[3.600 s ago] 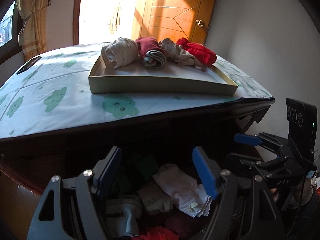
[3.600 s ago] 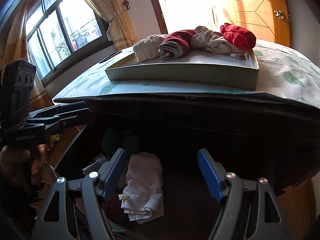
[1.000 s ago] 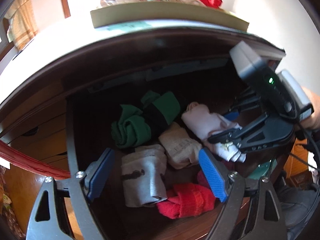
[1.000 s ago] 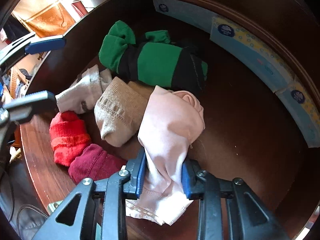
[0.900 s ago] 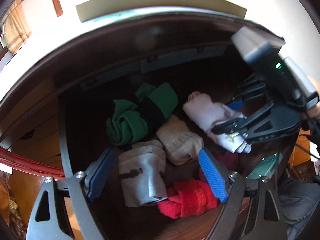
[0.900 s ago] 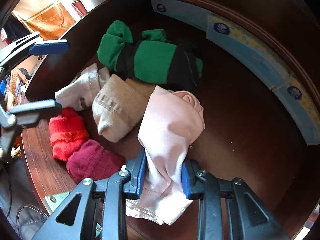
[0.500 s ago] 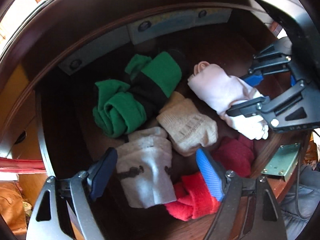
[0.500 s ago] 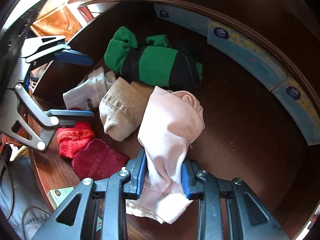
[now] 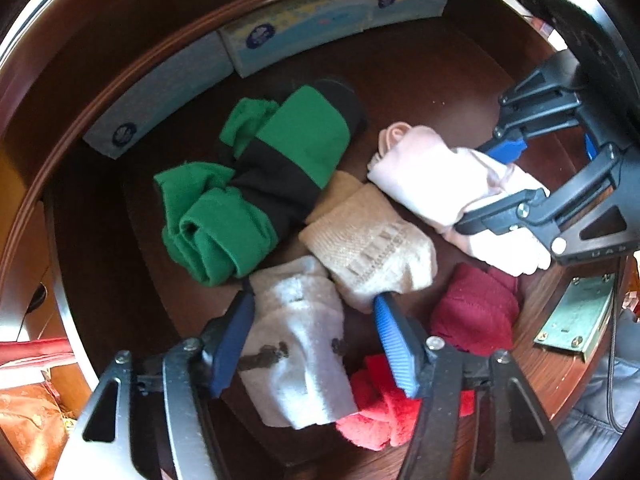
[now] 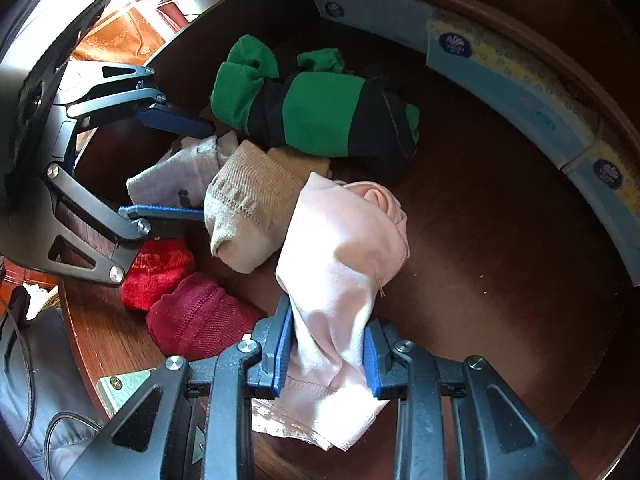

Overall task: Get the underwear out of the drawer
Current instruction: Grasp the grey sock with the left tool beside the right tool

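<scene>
Two tools work my drawer (image 9: 460, 80): right tool (image 10: 326, 354) clamped on the pink underwear (image 10: 344, 248), left tool (image 9: 312, 340) closing around the grey roll (image 9: 296, 344), best squeezed mid-bundle before lifting.

A home bedroom: wooden drawer (image 9: 400, 92) full of rolled socks (image 9: 256, 184).

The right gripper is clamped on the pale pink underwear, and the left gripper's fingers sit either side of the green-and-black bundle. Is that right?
Not quite. The right gripper does clamp the pale pink underwear, but the left gripper, its jaws closing, straddles the grey-white bundle, not the green-and-black bundle. The left wrist view shows it.
</scene>
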`<state>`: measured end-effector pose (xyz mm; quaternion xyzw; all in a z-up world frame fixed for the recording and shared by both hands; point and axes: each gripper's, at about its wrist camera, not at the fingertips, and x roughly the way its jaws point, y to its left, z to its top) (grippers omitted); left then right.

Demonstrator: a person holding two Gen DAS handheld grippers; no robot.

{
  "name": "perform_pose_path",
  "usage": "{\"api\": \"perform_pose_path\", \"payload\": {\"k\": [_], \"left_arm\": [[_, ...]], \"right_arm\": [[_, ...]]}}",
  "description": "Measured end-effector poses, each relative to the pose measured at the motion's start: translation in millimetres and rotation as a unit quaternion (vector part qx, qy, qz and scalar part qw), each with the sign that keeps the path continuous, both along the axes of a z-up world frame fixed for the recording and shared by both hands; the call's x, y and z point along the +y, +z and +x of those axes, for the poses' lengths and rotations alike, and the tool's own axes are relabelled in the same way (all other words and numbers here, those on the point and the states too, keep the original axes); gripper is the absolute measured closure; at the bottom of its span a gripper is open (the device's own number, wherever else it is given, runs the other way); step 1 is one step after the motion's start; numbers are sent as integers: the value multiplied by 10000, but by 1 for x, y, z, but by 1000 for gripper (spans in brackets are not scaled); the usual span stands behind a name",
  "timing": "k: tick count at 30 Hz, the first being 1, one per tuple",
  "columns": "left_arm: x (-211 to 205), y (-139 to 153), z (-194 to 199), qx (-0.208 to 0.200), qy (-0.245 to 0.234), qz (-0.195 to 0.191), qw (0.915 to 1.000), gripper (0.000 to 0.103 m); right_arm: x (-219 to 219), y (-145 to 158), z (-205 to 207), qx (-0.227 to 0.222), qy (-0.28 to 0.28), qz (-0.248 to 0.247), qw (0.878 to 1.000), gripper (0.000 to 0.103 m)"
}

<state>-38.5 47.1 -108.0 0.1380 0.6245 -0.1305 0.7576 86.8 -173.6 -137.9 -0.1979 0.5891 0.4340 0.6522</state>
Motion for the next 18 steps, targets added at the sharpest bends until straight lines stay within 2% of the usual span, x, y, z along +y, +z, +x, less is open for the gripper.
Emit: {"api": "perform_pose_path", "payload": {"k": [6,11,14,18], "left_arm": [[7,-1,5,66,117,18,9999,41],[12,-1,-5,-162,113,62,9998,72],[20,2,-11,-274,235,-105,9993,85],[27,7,-20,-460,379,-335,9977,90]], "right_arm": [[11,1,14,6,17,-21,10000,68],[9,13,10,-220,16,134,9997,72],[4,18,11,-295,-55,276,9992,73],[3,23,4,-563,-135,270,9980,73]]}}
